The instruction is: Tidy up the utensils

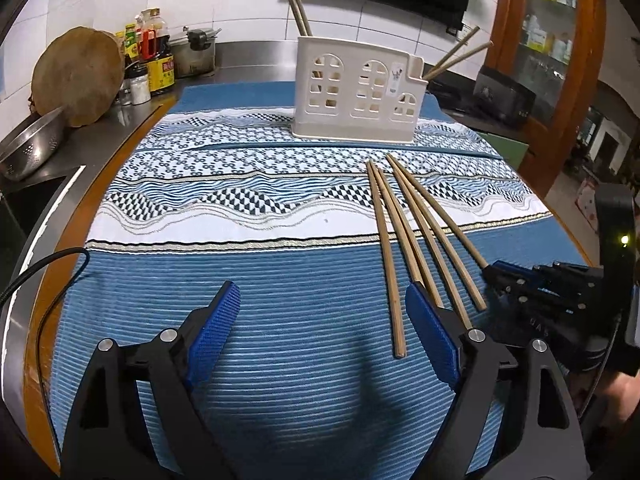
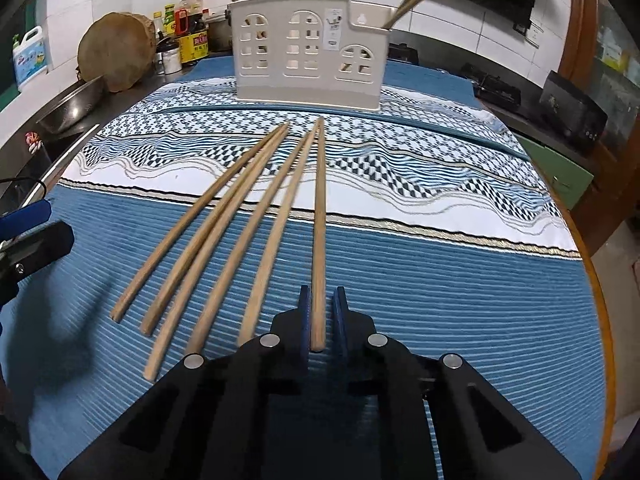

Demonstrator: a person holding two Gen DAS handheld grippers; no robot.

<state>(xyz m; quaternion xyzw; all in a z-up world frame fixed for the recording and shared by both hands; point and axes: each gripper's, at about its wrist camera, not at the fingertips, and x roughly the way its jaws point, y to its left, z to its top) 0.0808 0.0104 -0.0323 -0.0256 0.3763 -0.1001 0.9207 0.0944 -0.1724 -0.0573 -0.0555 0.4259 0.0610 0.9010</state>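
Several wooden chopsticks (image 2: 224,232) lie fanned on the blue patterned mat (image 2: 440,280), tips toward a cream house-shaped holder (image 2: 308,52) at the mat's far end. The holder (image 1: 356,92) has a pair of chopsticks standing at each end. My right gripper (image 2: 322,292) is shut on the near end of the rightmost chopstick (image 2: 319,220), which still rests on the mat. In the left wrist view that gripper (image 1: 496,276) sits at the right, on the same chopstick (image 1: 440,216). My left gripper (image 1: 322,288) is open over the mat, its right finger (image 1: 424,316) over the chopsticks' near ends.
A round wooden board (image 1: 78,76), sauce bottles (image 1: 156,52) and a steel colander (image 1: 28,148) stand on the steel counter to the left. A black cable (image 1: 44,272) runs along the mat's left edge. A dark stove top (image 2: 496,88) lies at the back right.
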